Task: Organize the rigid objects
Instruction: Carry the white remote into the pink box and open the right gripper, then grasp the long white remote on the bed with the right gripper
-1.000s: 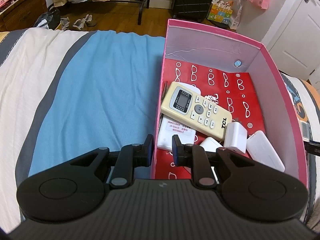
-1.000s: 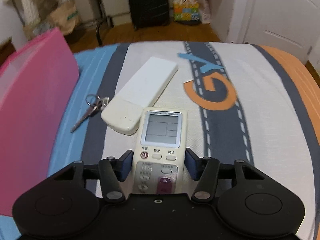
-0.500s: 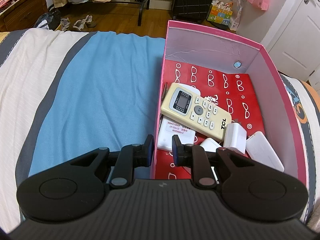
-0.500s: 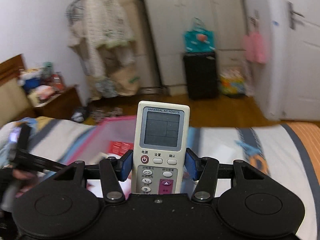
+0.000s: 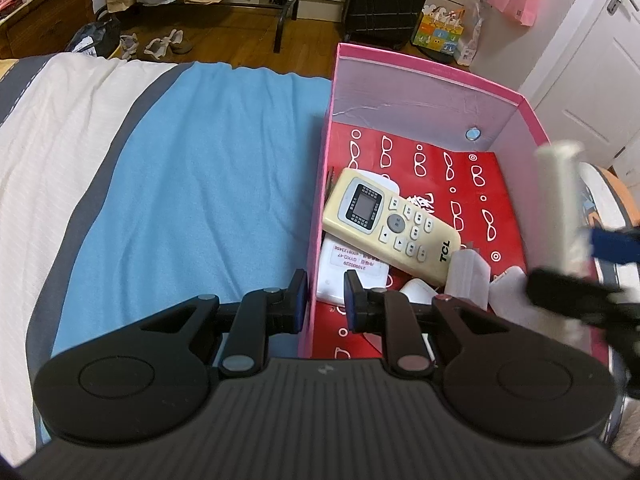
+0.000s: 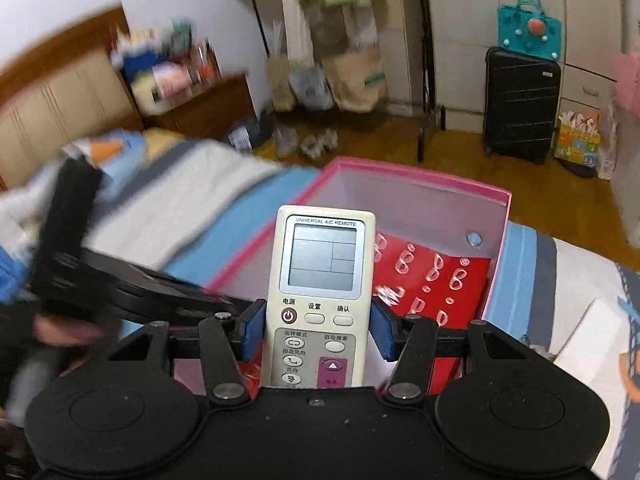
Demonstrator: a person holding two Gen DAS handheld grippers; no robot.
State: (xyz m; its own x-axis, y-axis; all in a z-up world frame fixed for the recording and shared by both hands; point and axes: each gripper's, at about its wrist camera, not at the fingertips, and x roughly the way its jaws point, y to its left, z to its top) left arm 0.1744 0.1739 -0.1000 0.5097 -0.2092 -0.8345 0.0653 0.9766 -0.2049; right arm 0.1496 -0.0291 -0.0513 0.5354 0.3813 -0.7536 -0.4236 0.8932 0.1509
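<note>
Bed point(image 5: 208, 184): fills the left half of the left wrist view, with cream, grey and blue stripes.
Pink box point(image 5: 320, 208): open-topped, right of centre in the left wrist view and centre of the right wrist view point(image 6: 496, 240); it sits on the bed, with a red liner printed with white glasses.
Left gripper point(image 5: 325, 300): bottom centre of its own view; jaws narrow, clamped on the box's near left wall, one pad outside, one inside.
Right gripper point(image 6: 316, 332): bottom centre of its own view; jaws about half spread, pads pressing both sides of the universal remote. It shows blurred at the right edge of the left wrist view point(image 5: 580, 276).
Universal remote point(image 6: 322, 280): upright between the right pads, screen at top, held above the box's near edge.
TCL remote point(image 5: 390, 224): cream, lying diagonally inside the box on a white device point(image 5: 348, 272).
White adapters point(image 5: 468, 276): in the box's lower right corner, beside the TCL remote's end.
</note>
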